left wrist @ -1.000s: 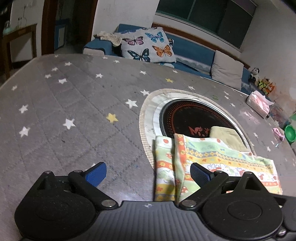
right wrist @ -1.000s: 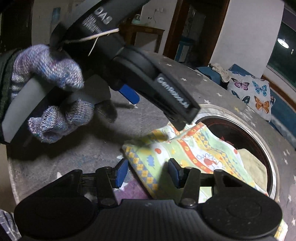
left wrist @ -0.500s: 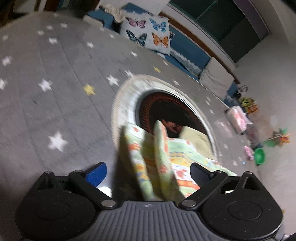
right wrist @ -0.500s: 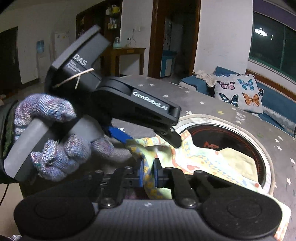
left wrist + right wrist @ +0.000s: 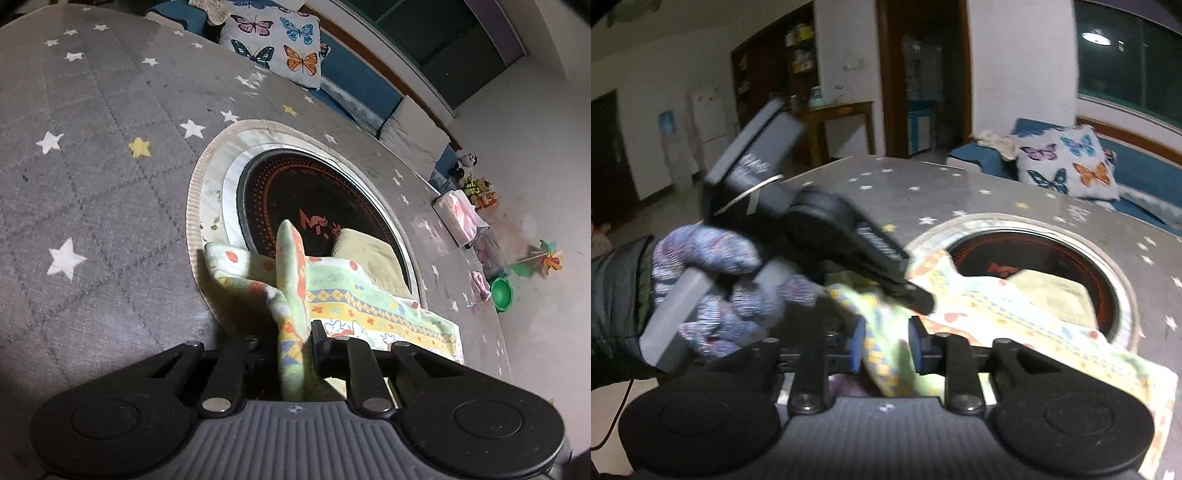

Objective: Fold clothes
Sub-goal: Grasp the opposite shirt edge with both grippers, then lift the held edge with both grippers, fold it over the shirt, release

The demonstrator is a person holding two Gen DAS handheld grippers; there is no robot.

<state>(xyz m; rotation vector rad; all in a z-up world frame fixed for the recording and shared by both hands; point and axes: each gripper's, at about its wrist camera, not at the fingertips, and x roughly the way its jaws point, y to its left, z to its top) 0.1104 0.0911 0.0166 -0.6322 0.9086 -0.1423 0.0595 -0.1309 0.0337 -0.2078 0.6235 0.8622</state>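
1. On the grey star-printed table cover, a patterned cloth lies at the near rim of a round dark heater plate, its far edge spilling over the plate at about 6 o'clock of the ring.
2. From the left wrist view, the left gripper has just been closing, and its fingers now pinch a raised fold of the cloth, which stands up between them toward 12 o'clock.
3. From the right wrist view, the right gripper has a bunched corner of the same cloth between its blue pads. Its jaws have just been opening a little; the left pad touches the fabric, while a narrow gap shows beside the right pad, so I cannot tell whether the grip is firm.
4. At 10 o'clock in that view, a hand in a knitted glove holds the left gripper's handle, with its black fingers reaching down to the cloth just above the right gripper's pads.
5. A yellowish pad lies on the heater plate at 1 o'clock of the cloth, touching its far edge.
6. A butterfly cushion sits on the blue sofa beyond the table at 12 o'clock.
7. A green bowl sits at 3 o'clock, well apart from the cloth.
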